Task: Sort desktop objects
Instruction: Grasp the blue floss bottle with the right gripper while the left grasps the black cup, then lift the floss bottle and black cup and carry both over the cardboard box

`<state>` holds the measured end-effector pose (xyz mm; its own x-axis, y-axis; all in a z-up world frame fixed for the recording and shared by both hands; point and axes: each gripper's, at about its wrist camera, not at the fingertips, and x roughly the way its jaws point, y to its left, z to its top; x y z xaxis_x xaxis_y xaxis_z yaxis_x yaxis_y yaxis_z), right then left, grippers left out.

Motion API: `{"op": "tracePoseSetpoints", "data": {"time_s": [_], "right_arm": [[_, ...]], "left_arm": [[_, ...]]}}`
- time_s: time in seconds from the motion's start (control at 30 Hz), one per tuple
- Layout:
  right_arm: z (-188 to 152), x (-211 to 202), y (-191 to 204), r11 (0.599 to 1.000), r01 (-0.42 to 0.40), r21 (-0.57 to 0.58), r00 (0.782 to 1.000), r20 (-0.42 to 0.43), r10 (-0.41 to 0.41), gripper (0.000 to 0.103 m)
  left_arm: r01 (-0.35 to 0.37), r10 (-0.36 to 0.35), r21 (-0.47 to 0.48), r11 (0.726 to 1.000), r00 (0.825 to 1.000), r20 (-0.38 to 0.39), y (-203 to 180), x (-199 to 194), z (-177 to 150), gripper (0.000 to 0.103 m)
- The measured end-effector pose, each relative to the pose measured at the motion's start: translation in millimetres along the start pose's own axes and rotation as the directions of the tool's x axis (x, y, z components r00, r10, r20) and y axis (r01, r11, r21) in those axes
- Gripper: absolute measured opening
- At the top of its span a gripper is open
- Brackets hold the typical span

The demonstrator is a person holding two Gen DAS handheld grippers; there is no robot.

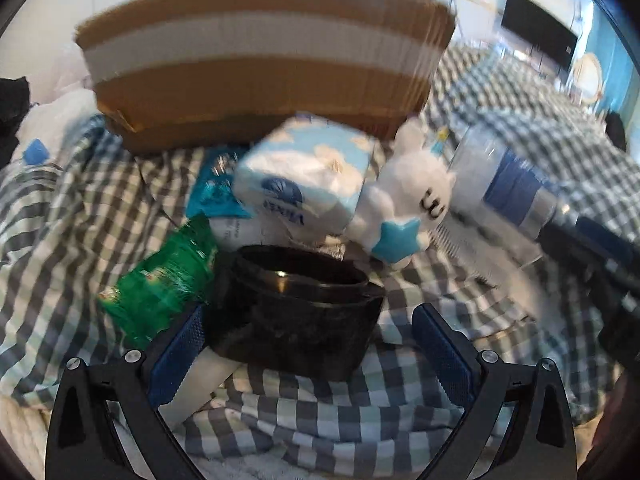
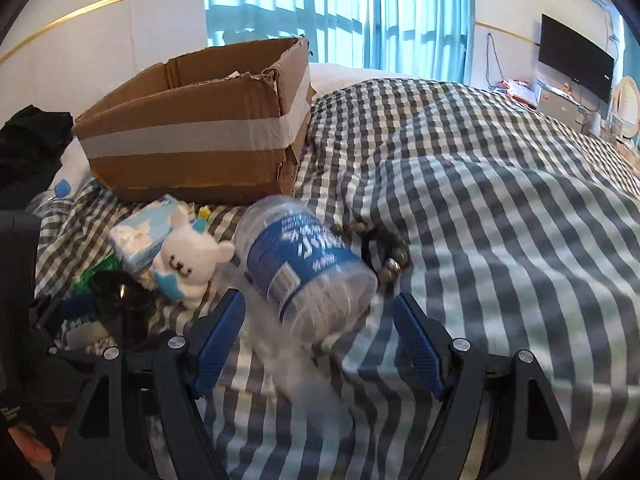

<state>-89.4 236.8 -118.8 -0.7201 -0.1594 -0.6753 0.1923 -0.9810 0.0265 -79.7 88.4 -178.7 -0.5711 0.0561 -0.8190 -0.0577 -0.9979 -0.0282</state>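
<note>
Left gripper (image 1: 308,332) jaws wide, straddling black jar (image 1: 296,312), no grip evident. Right gripper (image 2: 320,328) likewise wide around blurred bottle (image 2: 304,264). Both items lie on the quilt (image 2: 500,240) in front of the box (image 2: 192,136).

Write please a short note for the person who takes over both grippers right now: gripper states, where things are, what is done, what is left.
Left gripper: open, fingers either side of the black round plastic jar, not closed.
Right gripper: open around the clear plastic water bottle with blue label, which looks blurred.
Brown cardboard box stands behind the pile; its inside is mostly hidden.
On the checked bedcover: white plush bear, blue-white tissue pack, green foil packet, bead bracelet.
Left: all these remain unsorted.
</note>
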Motion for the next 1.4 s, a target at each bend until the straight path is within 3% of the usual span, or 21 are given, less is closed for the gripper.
{"op": "tracePoseSetpoints", "data": {"time_s": [0.13,0.27,0.43,0.7,0.93,1.4], "right_arm": [[7.5,12.0,1.5,1.000,-0.013,-0.013,1.000,-0.005,0.013,0.076],[14.4,27.0,2.8,0.999,-0.022,-0.023,1.000,-0.018,0.022,0.076],[13.5,37.3,7.3,0.998,-0.056,-0.026,0.997,-0.052,0.054,0.076],[1.3,22.3,19.4,0.996,-0.087,0.020,0.990,-0.106,0.088,0.066],[-23.8,-5.3,36.4,0.980,-0.183,0.075,0.961,-0.196,0.194,0.065],[-27.4,17.0,56.9,0.985,-0.173,-0.022,0.961,-0.221,0.164,0.064]], "left_arm": [[0.020,-0.020,-0.027,0.999,1.000,0.001,4.1,-0.4,4.2,0.100],[0.014,-0.014,-0.039,0.999,1.000,0.007,7.3,-3.2,5.3,0.085],[0.046,-0.045,-0.067,0.997,0.999,0.022,15.5,-7.1,8.0,0.085],[0.091,-0.085,-0.169,0.982,0.996,0.043,40.8,-21.4,4.3,0.084],[0.077,-0.063,-0.233,0.969,0.996,0.067,70.3,-45.6,1.7,0.084],[0.036,-0.029,-0.232,0.972,0.999,0.034,66.2,-23.3,-3.7,0.084]]}}
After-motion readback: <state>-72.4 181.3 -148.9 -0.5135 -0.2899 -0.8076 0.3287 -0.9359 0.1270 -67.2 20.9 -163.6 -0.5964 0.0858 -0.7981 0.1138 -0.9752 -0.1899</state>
